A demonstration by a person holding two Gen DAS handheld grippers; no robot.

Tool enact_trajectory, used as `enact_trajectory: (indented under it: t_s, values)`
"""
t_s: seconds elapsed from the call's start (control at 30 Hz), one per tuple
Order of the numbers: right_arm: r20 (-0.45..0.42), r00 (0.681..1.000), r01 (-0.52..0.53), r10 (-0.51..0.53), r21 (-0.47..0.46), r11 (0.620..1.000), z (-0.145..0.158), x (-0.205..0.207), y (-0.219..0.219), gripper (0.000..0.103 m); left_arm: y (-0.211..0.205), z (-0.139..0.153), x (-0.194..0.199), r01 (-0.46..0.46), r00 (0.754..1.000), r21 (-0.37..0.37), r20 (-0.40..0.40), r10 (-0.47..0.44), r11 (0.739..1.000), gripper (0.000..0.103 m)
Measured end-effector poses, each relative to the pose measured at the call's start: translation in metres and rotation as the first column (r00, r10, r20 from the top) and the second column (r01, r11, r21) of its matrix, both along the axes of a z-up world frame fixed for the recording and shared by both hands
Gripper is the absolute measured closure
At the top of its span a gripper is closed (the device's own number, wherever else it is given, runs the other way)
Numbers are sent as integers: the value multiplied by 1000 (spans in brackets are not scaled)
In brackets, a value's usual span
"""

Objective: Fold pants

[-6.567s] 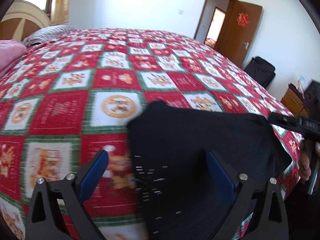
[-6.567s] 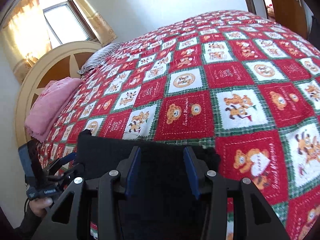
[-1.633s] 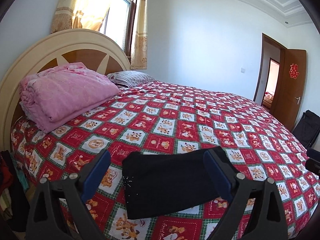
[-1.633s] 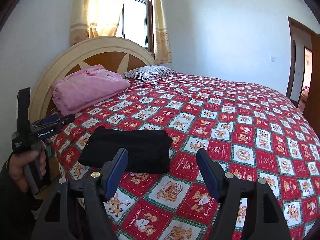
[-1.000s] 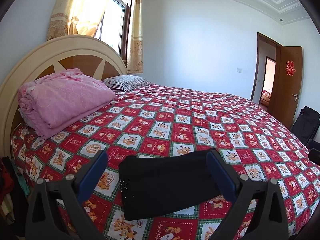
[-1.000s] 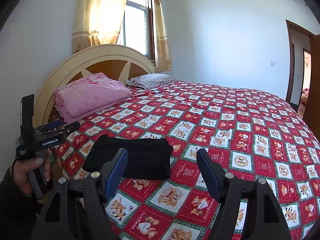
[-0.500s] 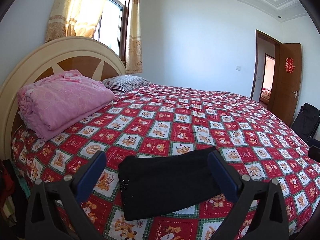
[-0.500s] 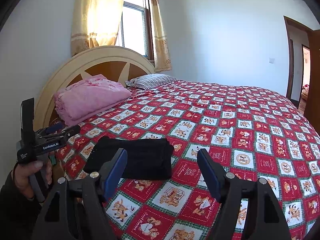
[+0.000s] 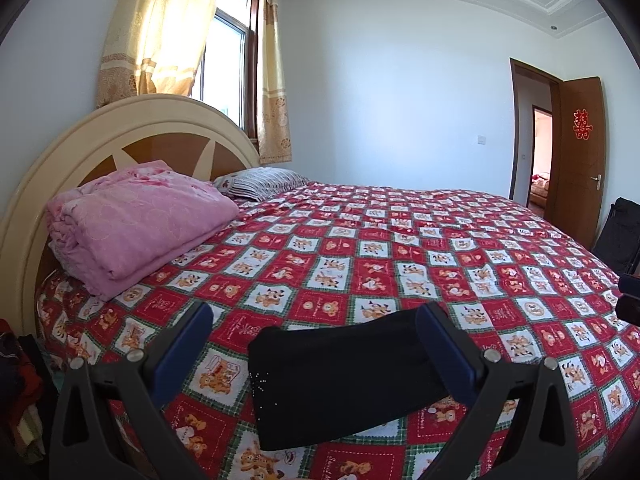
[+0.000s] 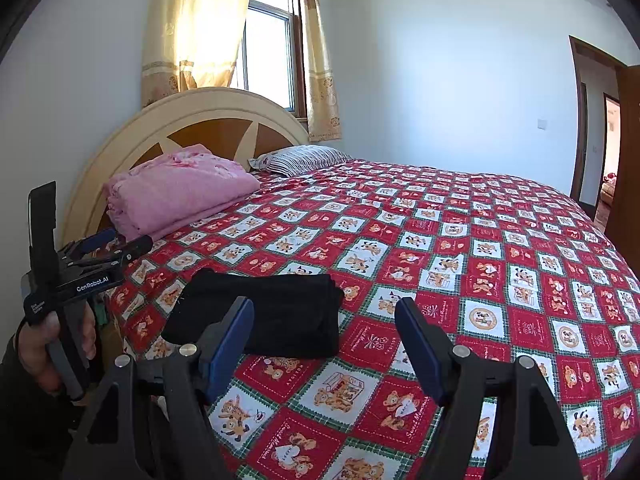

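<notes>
Folded black pants lying flat on the quilt, near the bed's front edge at 6 o'clock in the left wrist view, at 8 o'clock in the right wrist view. Left gripper held above the bed with blue pads spread wide apart, gripping nothing, clear of the cloth. Right gripper likewise parted and empty, pants off toward its left finger. Left gripper seen again at 9 o'clock in the right wrist view, held in a hand. Folded pink blanket at 10 o'clock against the headboard, striped pillow just beside it. No containers visible.
</notes>
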State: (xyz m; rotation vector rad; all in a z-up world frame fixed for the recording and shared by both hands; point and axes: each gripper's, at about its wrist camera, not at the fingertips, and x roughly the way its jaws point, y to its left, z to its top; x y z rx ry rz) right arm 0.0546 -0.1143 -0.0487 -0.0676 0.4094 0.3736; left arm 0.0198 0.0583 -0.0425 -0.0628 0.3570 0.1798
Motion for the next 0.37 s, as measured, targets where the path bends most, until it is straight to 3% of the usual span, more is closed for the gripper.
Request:
enact_trajectory:
  t_s: [0.37]
  values:
    - [-14, 1000, -4, 4, -20, 1000, -6, 4, 3, 29, 0, -9, 2, 6, 1000, -1, -17, -6, 1000, 0]
